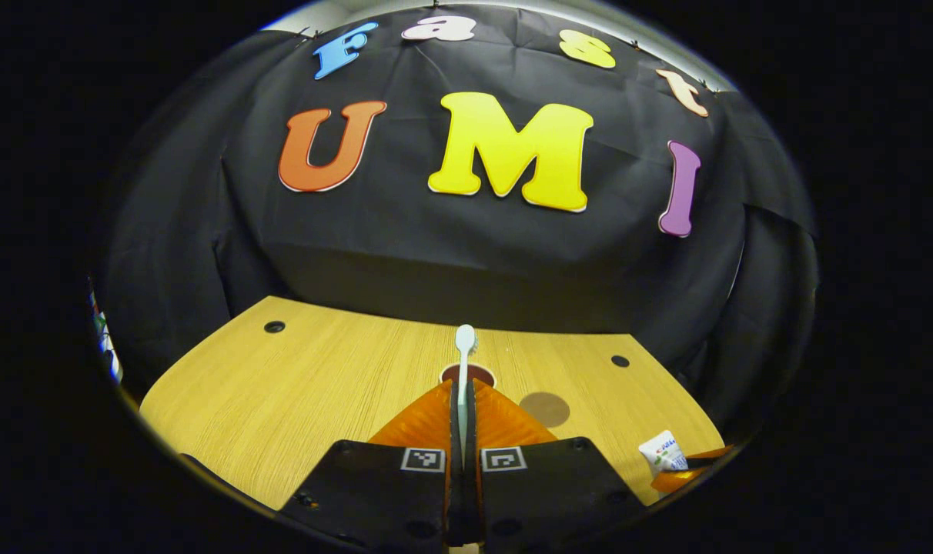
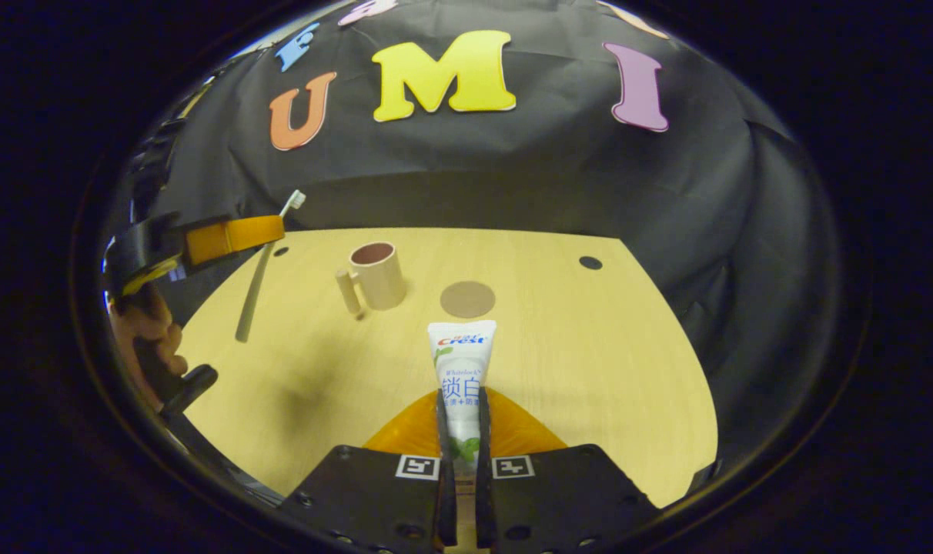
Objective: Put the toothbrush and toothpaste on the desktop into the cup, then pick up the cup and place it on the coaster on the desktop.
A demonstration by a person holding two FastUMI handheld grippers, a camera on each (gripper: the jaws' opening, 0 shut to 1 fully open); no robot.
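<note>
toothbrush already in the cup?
No: in the right gripper view the toothbrush hangs clamped in the left gripper, off to the side of the cup.

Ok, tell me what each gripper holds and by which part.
The left gripper clamps the toothbrush partway along its handle, head up. The right gripper clamps the toothpaste tube's lower half.

Black gripper bodies [image 1: 463, 492] carry square coded markers and screws.

A staged recording booth is shown: a black cloth wall [image 1: 466, 254] is hung beyond the fingers, and a light wooden tabletop [image 2: 590, 346] with round cable holes [image 2: 590, 262] is set beneath them.
</note>
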